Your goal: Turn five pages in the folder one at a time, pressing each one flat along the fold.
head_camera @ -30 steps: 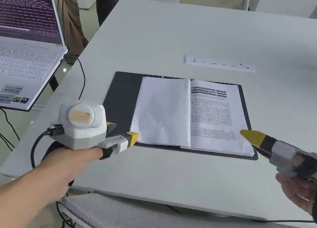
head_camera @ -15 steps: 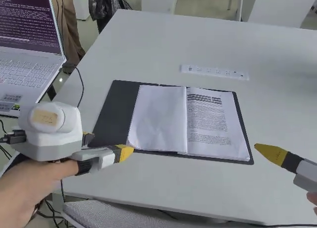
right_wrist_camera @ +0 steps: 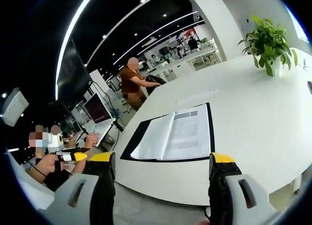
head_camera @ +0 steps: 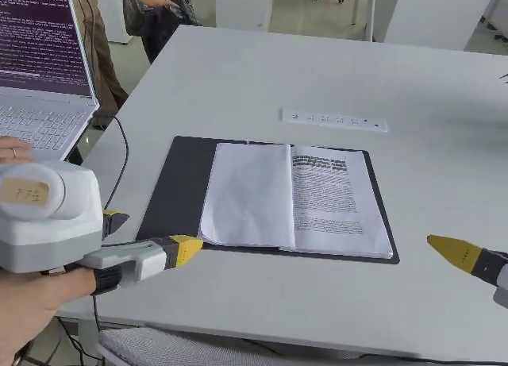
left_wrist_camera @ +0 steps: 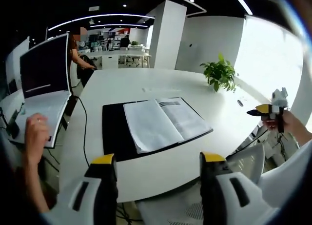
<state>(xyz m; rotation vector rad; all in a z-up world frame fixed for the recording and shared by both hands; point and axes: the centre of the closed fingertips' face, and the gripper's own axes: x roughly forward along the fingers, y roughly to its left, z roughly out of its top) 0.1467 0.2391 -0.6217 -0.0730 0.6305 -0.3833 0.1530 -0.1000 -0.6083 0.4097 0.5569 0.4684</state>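
Observation:
The black folder (head_camera: 178,183) lies open on the white table (head_camera: 262,64), a blank page (head_camera: 246,195) on the left and a printed page (head_camera: 333,199) on the right, both flat. My left gripper (head_camera: 155,233) hovers off the folder's near-left corner, open and holding nothing. In its own view the jaws (left_wrist_camera: 158,159) stand wide apart short of the folder (left_wrist_camera: 156,120). My right gripper (head_camera: 452,251) is off the near-right corner, clear of the pages. Its own view has the jaws (right_wrist_camera: 162,157) open before the folder (right_wrist_camera: 170,134).
An open laptop (head_camera: 40,72) stands at the left with a hand (head_camera: 12,149) on it and a cable (head_camera: 123,144) hanging by it. A white power strip (head_camera: 333,120) lies behind the folder. A potted plant (left_wrist_camera: 219,73) stands far across the table. A chair (head_camera: 159,346) sits under the near edge.
Both grippers have drawn back from the folder, the left toward the near-left edge, the right off to the near right. The pages lie as before.

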